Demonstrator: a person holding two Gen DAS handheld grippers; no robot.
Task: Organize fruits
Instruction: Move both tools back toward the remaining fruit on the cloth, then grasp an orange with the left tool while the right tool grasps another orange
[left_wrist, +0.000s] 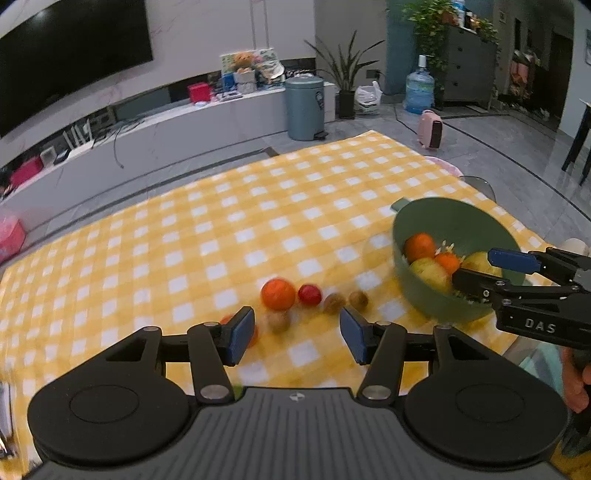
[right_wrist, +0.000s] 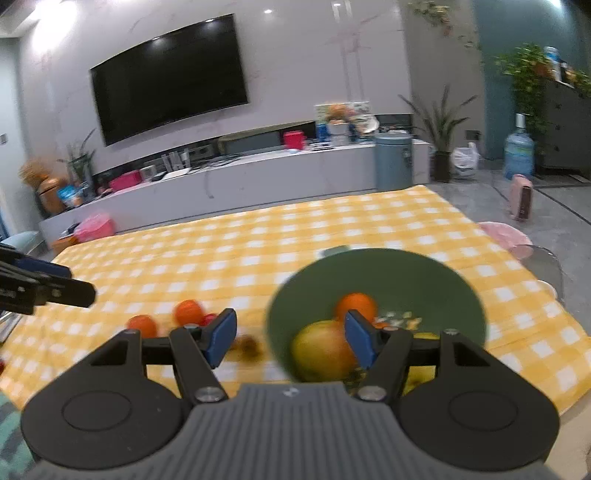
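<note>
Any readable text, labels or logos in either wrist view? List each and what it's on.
"DAS": white letters on the black body of the right gripper, seen in the left wrist view; the word may run on out of sight.
Small round emblem on the left gripper housing: a logo, no letters readable.
Label on the water jug: too blurred to read.
Sticker on the grey-blue bin: too small to read.
Printed boxes on the TV bench: blurred, unreadable.

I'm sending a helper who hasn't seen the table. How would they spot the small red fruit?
On the yellow checked tablecloth, look left of the green bowl at the loose fruit lying in a row. The small red fruit sits right beside the larger orange; it is the only red one, its other neighbours being dull brown.
</note>
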